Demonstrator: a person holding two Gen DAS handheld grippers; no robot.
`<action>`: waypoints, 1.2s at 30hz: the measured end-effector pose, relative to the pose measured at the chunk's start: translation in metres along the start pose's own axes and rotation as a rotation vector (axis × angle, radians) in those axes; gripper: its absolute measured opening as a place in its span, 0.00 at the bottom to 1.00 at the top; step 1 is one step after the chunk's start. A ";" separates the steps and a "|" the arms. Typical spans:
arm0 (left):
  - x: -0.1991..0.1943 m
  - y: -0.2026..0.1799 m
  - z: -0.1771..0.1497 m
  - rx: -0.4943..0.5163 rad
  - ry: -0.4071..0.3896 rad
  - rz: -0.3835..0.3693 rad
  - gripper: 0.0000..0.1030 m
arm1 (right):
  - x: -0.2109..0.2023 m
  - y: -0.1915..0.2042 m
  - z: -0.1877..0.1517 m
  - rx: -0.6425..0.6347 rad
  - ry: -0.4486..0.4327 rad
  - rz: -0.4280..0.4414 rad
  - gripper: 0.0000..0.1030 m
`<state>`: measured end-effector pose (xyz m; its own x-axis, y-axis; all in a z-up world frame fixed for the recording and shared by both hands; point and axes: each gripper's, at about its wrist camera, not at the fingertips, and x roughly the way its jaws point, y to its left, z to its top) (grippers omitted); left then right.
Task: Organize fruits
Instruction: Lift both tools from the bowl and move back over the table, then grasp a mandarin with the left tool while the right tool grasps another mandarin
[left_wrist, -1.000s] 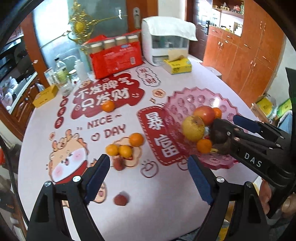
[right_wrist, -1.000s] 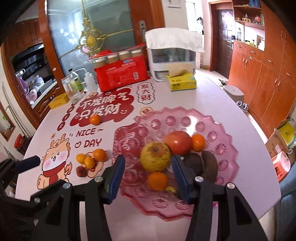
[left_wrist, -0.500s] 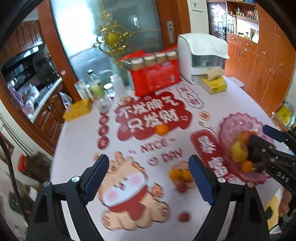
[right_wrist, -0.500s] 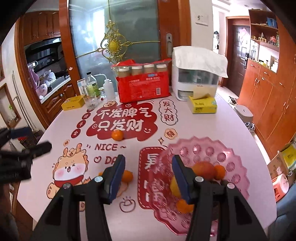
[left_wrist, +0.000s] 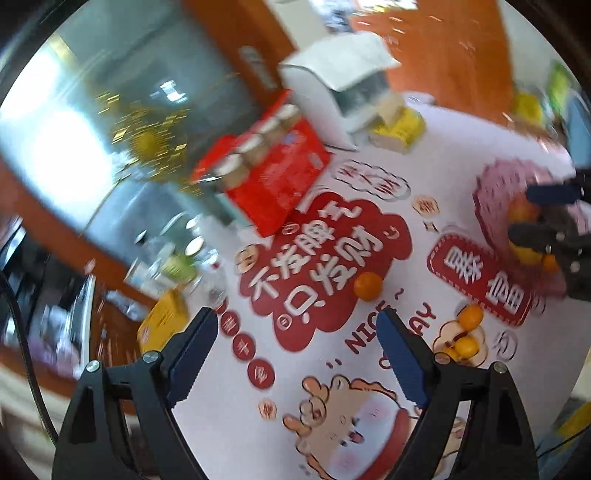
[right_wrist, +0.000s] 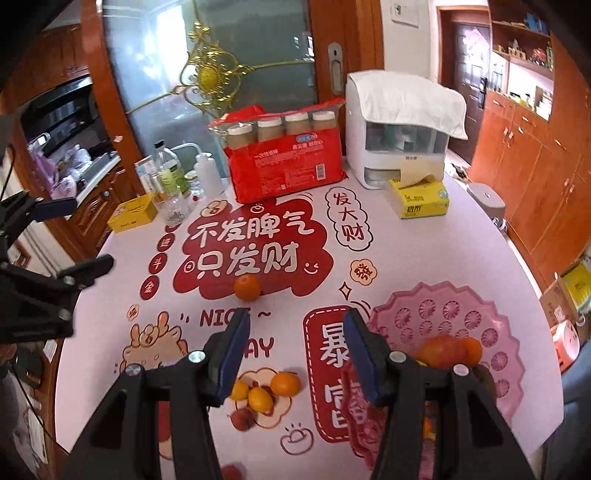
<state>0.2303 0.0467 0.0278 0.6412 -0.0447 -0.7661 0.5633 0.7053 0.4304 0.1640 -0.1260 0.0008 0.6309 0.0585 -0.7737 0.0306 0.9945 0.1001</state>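
Observation:
A pink fruit plate (right_wrist: 476, 314) at the table's right holds a red apple (right_wrist: 441, 350), an orange (right_wrist: 472, 349) and other fruit behind my fingers. A lone orange (right_wrist: 247, 286) lies mid-table; it also shows in the left wrist view (left_wrist: 367, 285). A cluster of small oranges (right_wrist: 284, 384) and a reddish fruit (right_wrist: 242, 419) lies near the front. My right gripper (right_wrist: 295, 356) is open and empty, above the table between cluster and plate. My left gripper (left_wrist: 295, 354) is open and empty, raised at the table's left; its view is blurred and tilted.
At the table's back stand a red drink pack (right_wrist: 284, 162), a white appliance (right_wrist: 402, 129) under a cloth, a yellow tissue box (right_wrist: 419, 199), bottles (right_wrist: 170, 181) and a small yellow box (right_wrist: 133, 212). Wooden cabinets (right_wrist: 535, 166) stand right.
Both grippers have pulled back and up from the plate. The left one has swung left and tilted; the right now looks over the whole table. Both stay open.

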 end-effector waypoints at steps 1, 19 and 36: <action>0.012 -0.002 0.002 0.023 0.004 -0.023 0.84 | 0.006 0.002 0.000 0.013 0.009 -0.006 0.52; 0.194 -0.060 -0.008 0.131 0.119 -0.368 0.84 | 0.084 0.006 -0.068 0.276 0.150 -0.073 0.52; 0.258 -0.065 -0.009 -0.050 0.119 -0.516 0.42 | 0.132 0.004 -0.084 0.349 0.230 -0.159 0.52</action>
<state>0.3546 -0.0045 -0.2015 0.2221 -0.3165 -0.9222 0.7623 0.6461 -0.0381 0.1826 -0.1072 -0.1536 0.4091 -0.0356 -0.9118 0.3983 0.9060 0.1433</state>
